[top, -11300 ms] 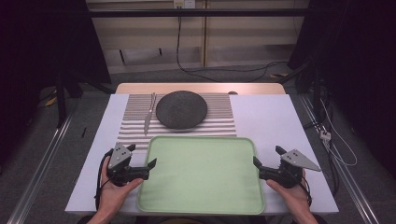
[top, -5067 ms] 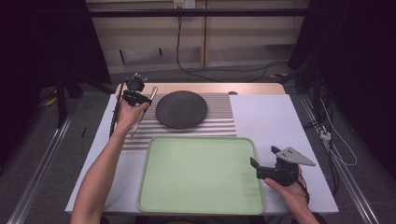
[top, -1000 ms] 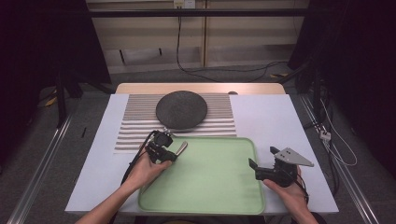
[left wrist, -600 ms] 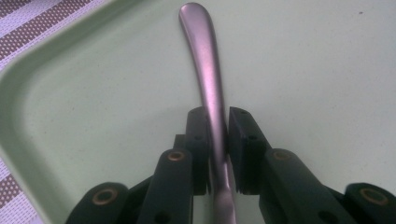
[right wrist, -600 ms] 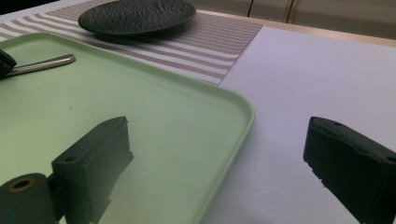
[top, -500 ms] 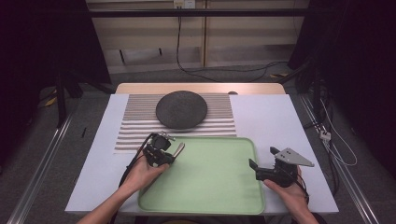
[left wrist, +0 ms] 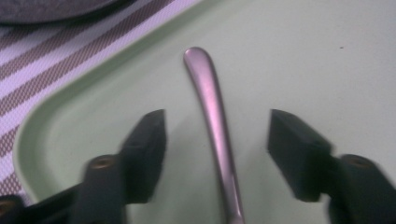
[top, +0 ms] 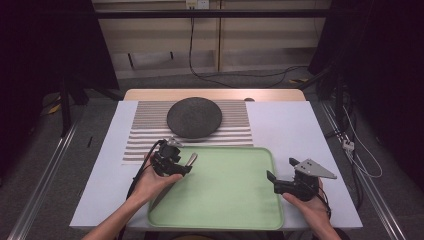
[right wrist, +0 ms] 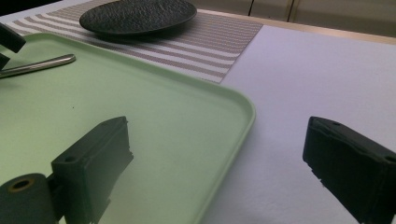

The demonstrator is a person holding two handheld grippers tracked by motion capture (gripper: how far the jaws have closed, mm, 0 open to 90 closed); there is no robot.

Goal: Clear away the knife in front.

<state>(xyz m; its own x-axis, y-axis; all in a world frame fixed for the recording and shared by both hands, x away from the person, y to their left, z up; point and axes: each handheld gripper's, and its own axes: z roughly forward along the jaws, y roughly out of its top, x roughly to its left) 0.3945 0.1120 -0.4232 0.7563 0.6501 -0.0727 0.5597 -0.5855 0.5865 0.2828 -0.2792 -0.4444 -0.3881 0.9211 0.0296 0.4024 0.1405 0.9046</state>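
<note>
The left gripper [left wrist: 212, 135] sits inside the green tray's [top: 260, 156] far-left corner, jaws wide apart around a metal utensil handle [left wrist: 212, 112], apparently not touching it. The right gripper [right wrist: 219, 158] gapes across the tray's right rim, holding nothing.

Light falls from above onto the white table [top: 295, 130], which is the brightest area in the high view; the upper left and right of that frame sink into near black. The green tray [top: 225, 185] is evenly lit with soft, weak shadows under the hands. In the left gripper view the metal handle [left wrist: 212, 116] carries a pale sheen along its length, and the jaws at the bottom corners are smeared and soft. In the right gripper view the near jaws are blurred, the dark plate [right wrist: 137, 16] sharper.
</note>
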